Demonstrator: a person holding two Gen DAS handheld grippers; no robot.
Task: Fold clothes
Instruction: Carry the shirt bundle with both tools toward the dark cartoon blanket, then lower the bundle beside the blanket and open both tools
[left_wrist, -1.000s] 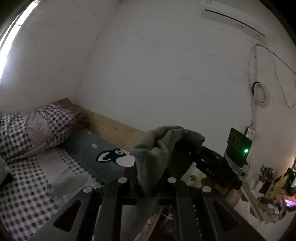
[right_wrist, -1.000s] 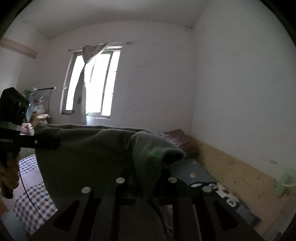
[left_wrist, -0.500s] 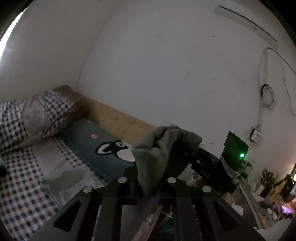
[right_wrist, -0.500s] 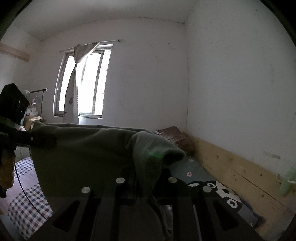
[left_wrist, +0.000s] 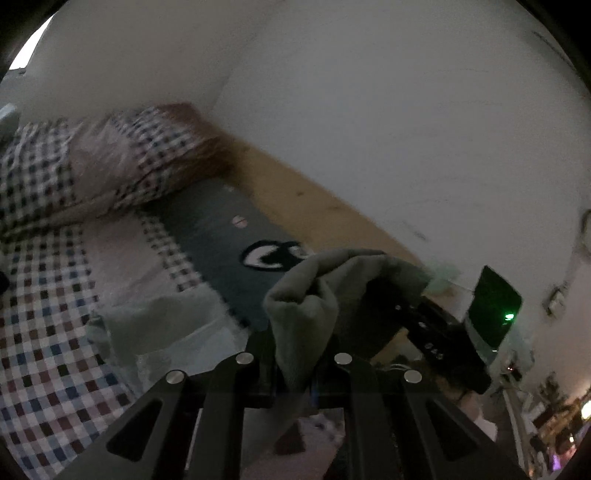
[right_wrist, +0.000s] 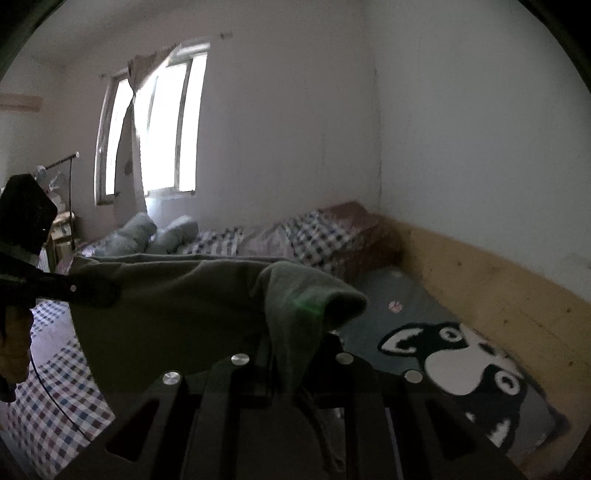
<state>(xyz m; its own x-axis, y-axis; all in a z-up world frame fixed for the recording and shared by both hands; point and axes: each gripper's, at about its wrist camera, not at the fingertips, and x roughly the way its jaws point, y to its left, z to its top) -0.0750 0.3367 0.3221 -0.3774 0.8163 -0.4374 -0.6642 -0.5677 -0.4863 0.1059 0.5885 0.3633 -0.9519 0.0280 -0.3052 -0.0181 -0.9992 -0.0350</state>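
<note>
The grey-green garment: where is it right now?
The grey-green garment hangs stretched between the left gripper and right gripper, each shut on a corner, above the checked bedsheet beside the dark cartoon mat.

Garment (right_wrist: 184, 306): grey-green, plain. Bedsheet (left_wrist: 44, 332): white with dark multicolour checks. Mat (right_wrist: 424, 332): dark grey, black-and-white cartoon animal. Walls: white.

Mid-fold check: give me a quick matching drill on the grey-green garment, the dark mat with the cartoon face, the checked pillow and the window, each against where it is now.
1 grey-green garment
2 dark mat
3 checked pillow
4 window

A by the wooden board
B far wall
C head of the bed
D stretched between both hand-held grippers

1-D, 2-A, 3-C, 4-B
</note>
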